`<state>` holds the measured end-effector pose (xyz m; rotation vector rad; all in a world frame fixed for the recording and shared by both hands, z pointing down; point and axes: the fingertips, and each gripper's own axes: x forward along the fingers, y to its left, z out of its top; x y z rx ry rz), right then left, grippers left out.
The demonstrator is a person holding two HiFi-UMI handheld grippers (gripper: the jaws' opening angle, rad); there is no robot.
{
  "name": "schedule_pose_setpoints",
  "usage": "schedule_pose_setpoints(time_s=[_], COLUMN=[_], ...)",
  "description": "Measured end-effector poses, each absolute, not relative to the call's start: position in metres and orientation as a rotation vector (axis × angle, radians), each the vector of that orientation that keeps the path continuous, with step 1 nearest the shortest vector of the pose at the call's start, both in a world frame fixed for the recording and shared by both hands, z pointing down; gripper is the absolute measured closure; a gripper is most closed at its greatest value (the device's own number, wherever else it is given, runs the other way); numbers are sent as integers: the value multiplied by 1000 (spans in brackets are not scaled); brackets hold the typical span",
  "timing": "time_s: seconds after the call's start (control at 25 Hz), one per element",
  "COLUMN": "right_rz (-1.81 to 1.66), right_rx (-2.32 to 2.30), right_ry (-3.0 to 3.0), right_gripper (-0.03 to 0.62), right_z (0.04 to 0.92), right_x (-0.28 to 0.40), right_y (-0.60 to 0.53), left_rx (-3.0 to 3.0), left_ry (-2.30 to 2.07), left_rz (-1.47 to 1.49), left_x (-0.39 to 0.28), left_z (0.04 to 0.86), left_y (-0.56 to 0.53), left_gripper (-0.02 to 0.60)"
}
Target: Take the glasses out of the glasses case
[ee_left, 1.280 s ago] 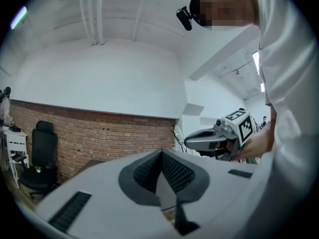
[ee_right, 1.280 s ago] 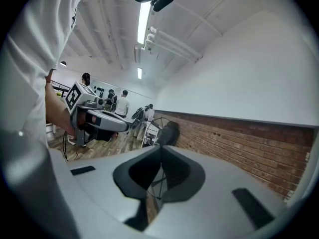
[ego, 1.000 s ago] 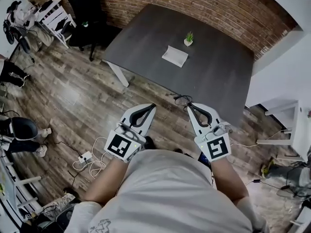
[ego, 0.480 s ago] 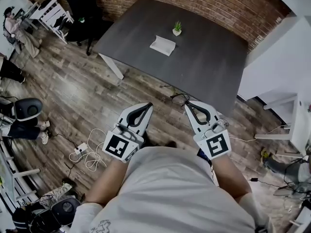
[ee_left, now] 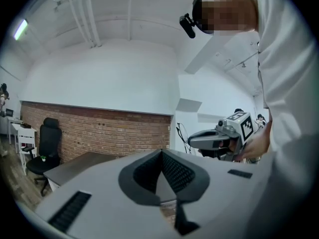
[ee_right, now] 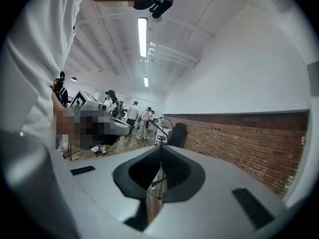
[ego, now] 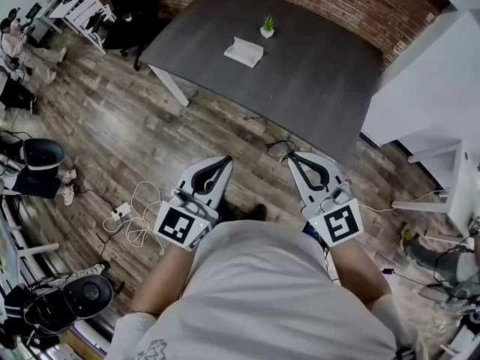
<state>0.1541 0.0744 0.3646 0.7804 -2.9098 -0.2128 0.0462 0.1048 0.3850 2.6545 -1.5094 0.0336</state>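
The white glasses case [ego: 244,52] lies on the dark grey table [ego: 315,88], far ahead of both grippers. Thin wire-framed glasses [ego: 279,150] hang at the tip of my right gripper [ego: 291,155], which is shut on them. In the right gripper view a round lens rim of the glasses [ee_right: 159,130] sticks up past the closed jaws. My left gripper [ego: 227,159] is shut with nothing in it. Its jaws meet in the left gripper view, where the right gripper [ee_left: 195,139] shows to the right. Both grippers are held level over the wooden floor, short of the table.
A small potted plant [ego: 267,27] stands behind the case. A power strip with white cables [ego: 124,217] lies on the floor to the left. A black chair [ego: 135,6] and white furniture [ego: 75,10] stand at the back left; a white wall [ego: 427,88] rises at the right.
The table and case have drifted up and away in the head view. Both grippers keep their pose in front of the body, the right one still holding the glasses.
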Motion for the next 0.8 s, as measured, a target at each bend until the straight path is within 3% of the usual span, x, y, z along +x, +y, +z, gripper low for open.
schedule_pose_setpoints(time_s=[0.8], right_rz=[-153], right_rx=[759], right_ry=[-2956], right_gripper=[582], right_z=[368], right_x=[173], right_y=[101], left_rx=[2625], left_ry=[-1580], left_rz=[-3], left_x=[55], left_z=[375], left_y=[127], left_gripper=[571])
